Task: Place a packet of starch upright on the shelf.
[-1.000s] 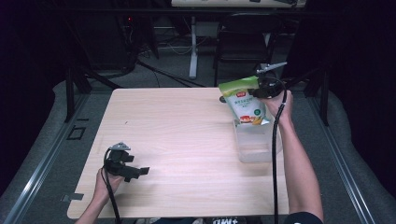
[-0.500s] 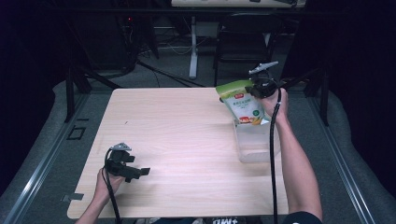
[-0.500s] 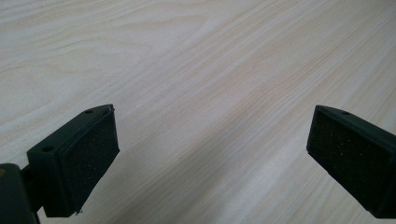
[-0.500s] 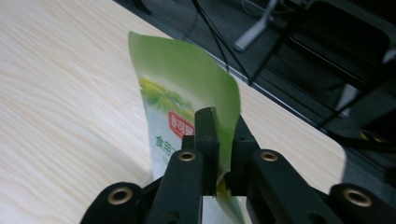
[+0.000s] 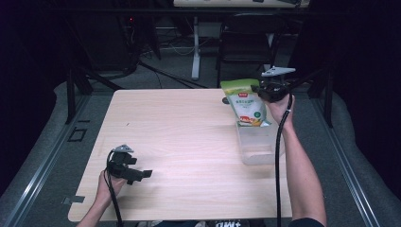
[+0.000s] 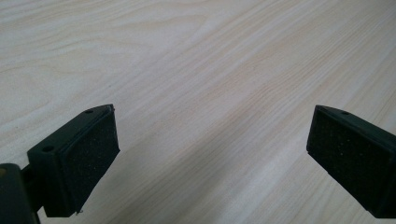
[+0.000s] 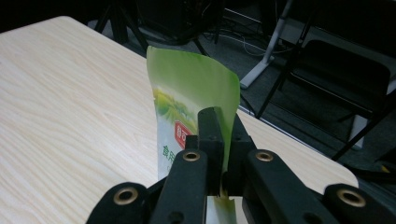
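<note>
The right gripper point(image 5: 268, 91) has just squeezed its jaws together on the edge of the green pouch point(image 5: 246, 105). In the right gripper view the two black jaws pinch the thin side of the pouch point(image 7: 194, 98), with only a small strip of it between the pads. The pouch stands up in the clear box point(image 5: 259, 146), which sits at about 3 o'clock on the table point(image 5: 189, 137), close to the right edge. The bottom of the pouch is down in the box and its top leans toward 10 o'clock.

The grip is thin, so the pouch could slip out if it is heavy or gets pulled up fast. It could also swing and bump the wall of the box. The box looks light, so it might tip or slide toward the table's edge.

The left gripper point(image 5: 137, 174) rests at about 7 o'clock, wide open and holding nothing. It is too far away to hold the box down.
</note>
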{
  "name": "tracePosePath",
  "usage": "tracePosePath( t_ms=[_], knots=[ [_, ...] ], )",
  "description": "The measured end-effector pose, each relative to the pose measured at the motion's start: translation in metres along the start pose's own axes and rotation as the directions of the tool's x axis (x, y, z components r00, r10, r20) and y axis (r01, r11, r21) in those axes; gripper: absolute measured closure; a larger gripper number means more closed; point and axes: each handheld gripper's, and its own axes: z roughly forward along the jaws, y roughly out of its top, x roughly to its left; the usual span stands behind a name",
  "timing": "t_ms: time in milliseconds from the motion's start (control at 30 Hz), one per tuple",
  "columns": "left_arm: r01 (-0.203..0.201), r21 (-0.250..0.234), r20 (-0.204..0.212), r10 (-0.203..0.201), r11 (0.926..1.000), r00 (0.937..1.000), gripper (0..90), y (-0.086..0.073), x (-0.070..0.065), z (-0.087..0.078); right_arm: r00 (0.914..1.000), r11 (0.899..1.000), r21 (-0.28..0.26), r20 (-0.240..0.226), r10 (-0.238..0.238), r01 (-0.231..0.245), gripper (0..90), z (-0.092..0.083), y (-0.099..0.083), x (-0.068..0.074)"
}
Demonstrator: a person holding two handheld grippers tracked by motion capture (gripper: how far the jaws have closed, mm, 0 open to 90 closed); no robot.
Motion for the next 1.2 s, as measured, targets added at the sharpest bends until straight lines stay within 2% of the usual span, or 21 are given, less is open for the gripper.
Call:
tracePosePath(
  t_ms=[67, 200, 233, 333, 567, 767, 833, 867, 967, 1000, 1067, 1100, 1200],
  knots=[
    [0.001, 0.001, 0.0, -0.001, 1.0, 1.0, 2.2, 0.0, 0.001, 0.0, 1.0, 1.0, -0.016, 0.003, 0.006, -0.006, 89.0, 0.0, -0.003, -0.004],
    [0.003, -0.006, -0.003, -0.003, 1.0, 1.0, 2.2, 0.0, 0.0, -0.001, 0.9992, 0.999, 0.034, 0.034, 0.019, -0.021, 88.8, 0.003, -0.013, -0.013],
    [0.002, -0.006, -0.005, -0.002, 1.0, 1.0, 2.2, 0.0, 0.0, -0.001, 0.9987, 0.999, 0.021, 0.032, 0.04, -0.041, 88.8, 0.002, -0.017, -0.016],
    [0.0, -0.001, -0.004, 0.0, 1.0, 1.0, 2.2, 0.0, -0.001, 0.0, 0.9952, 0.996, 0.025, 0.054, 0.081, -0.083, 88.5, -0.002, -0.026, -0.025],
    [0.001, 0.0, -0.003, -0.001, 1.0, 1.0, 2.3, 0.0, -0.001, 0.0, 0.9804, 0.985, 0.079, 0.139, 0.139, -0.151, 87.9, -0.001, -0.036, -0.038],
    [-0.004, 0.003, -0.001, 0.004, 1.0, 1.0, 2.3, 0.001, -0.002, 0.0, 0.9705, 0.977, 0.098, 0.169, 0.172, -0.19, 86.2, -0.001, -0.041, -0.041],
    [-0.006, 0.005, -0.001, 0.006, 1.0, 1.0, 2.3, 0.001, -0.002, 0.001, 0.9683, 0.975, 0.105, 0.178, 0.175, -0.196, 79.9, -0.002, -0.04, -0.041],
    [-0.006, 0.006, -0.001, 0.006, 1.0, 1.0, 2.3, 0.001, -0.002, 0.001, 0.9655, 0.972, 0.109, 0.18, 0.188, -0.21, 72.9, -0.003, -0.04, -0.042],
    [-0.004, 0.004, 0.0, 0.004, 1.0, 1.0, 2.3, 0.001, -0.002, 0.0, 0.9494, 0.957, 0.106, 0.197, 0.244, -0.268, 53.9, -0.007, -0.043, -0.043],
    [-0.005, 0.004, 0.0, 0.005, 1.0, 1.0, 2.3, 0.001, -0.002, 0.0, 0.9476, 0.953, 0.11, 0.187, 0.259, -0.282, 46.9, -0.009, -0.044, -0.042],
    [-0.009, 0.007, -0.002, 0.009, 0.9999, 1.0, 2.3, 0.001, -0.003, 0.0, 0.9484, 0.949, 0.116, 0.163, 0.272, -0.292, 38.2, -0.014, -0.045, -0.041],
    [-0.009, 0.007, 0.001, 0.009, 0.9999, 1.0, 2.3, 0.001, -0.003, 0.001, 0.9498, 0.947, 0.132, 0.154, 0.273, -0.293, 30.7, -0.016, -0.045, -0.039],
    [-0.013, 0.012, 0.001, 0.013, 0.9998, 0.9999, 2.3, 0.001, -0.003, 0.001, 0.9533, 0.949, 0.14, 0.15, 0.262, -0.283, 22.6, -0.025, -0.046, -0.032]
  ],
)
